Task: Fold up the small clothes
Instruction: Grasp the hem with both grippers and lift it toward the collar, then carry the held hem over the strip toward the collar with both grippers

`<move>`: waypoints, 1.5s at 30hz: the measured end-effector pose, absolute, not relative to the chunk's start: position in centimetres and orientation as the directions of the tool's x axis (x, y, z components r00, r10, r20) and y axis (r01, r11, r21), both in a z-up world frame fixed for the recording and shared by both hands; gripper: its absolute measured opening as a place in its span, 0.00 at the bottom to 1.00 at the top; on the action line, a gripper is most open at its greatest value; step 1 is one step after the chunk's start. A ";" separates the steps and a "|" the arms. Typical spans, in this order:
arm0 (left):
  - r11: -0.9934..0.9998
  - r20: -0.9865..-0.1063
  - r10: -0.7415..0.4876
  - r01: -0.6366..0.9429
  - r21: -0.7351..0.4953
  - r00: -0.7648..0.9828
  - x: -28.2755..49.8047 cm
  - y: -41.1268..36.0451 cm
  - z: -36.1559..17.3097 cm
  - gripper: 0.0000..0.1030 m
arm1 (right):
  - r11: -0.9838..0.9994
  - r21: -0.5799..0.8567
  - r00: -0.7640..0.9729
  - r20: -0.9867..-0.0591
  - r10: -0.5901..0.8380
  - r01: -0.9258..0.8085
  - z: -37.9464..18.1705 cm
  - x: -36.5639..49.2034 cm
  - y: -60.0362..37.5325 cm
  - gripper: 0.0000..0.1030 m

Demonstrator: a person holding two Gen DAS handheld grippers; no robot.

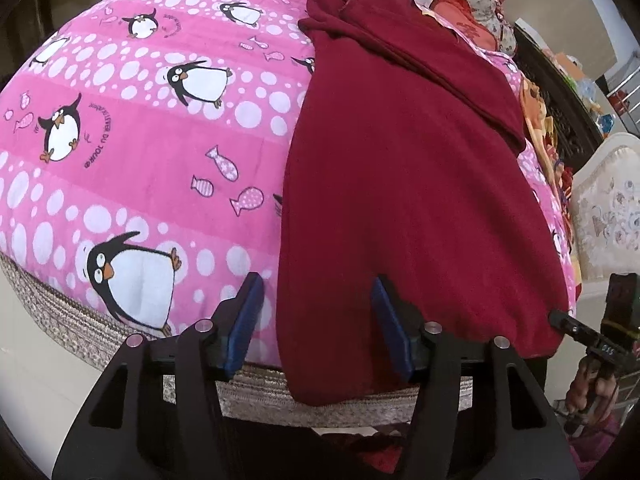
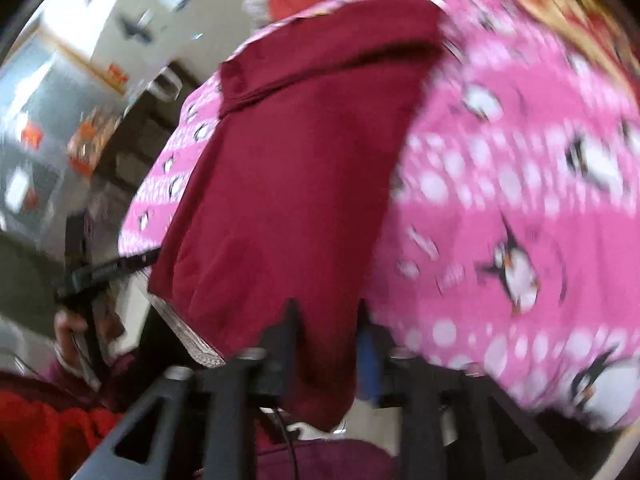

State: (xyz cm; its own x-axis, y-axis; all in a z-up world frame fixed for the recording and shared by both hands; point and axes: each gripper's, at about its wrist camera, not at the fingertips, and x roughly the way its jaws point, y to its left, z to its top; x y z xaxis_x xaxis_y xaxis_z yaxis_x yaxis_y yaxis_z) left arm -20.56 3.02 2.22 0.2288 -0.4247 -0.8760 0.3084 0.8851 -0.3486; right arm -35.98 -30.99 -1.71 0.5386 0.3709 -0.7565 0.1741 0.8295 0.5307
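Note:
A dark red garment (image 1: 400, 184) lies spread flat on the pink penguin bedspread (image 1: 152, 128), its far part folded over and its near hem hanging past the bed's edge. My left gripper (image 1: 320, 322) stands open astride the hem's near left corner; the left blue pad (image 1: 248, 316) is off the cloth and the right one rests on it. In the blurred right wrist view the garment (image 2: 288, 184) fills the gap of my right gripper (image 2: 326, 344), whose jaws stand apart at the other hem corner. The right gripper (image 1: 576, 326) also shows at the cloth's right corner.
More clothes (image 1: 460, 4) are piled at the bed's far end, and toys or patterned fabric (image 1: 540, 120) line its right side. A floral upholstered chair (image 1: 612, 208) stands to the right. A woven trim (image 1: 60, 320) runs along the bed's near edge. A hand (image 2: 76, 332) holds the left gripper.

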 end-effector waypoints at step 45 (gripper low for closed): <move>0.799 -0.668 -0.593 0.432 -0.418 0.450 1.4 -8.1 12.7 0.06 | 0.830 0.556 0.789 -0.529 0.314 0.043 10.1 -14.7 -40.8 0.15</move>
State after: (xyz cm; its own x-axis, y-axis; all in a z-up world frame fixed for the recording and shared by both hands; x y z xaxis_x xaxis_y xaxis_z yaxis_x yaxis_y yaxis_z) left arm 1.39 -8.08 12.66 0.4496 -0.5926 -0.6683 0.4321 0.7991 -0.4180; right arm -14.72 -40.78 10.05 0.7887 0.3138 -0.5287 0.0426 0.8300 0.5561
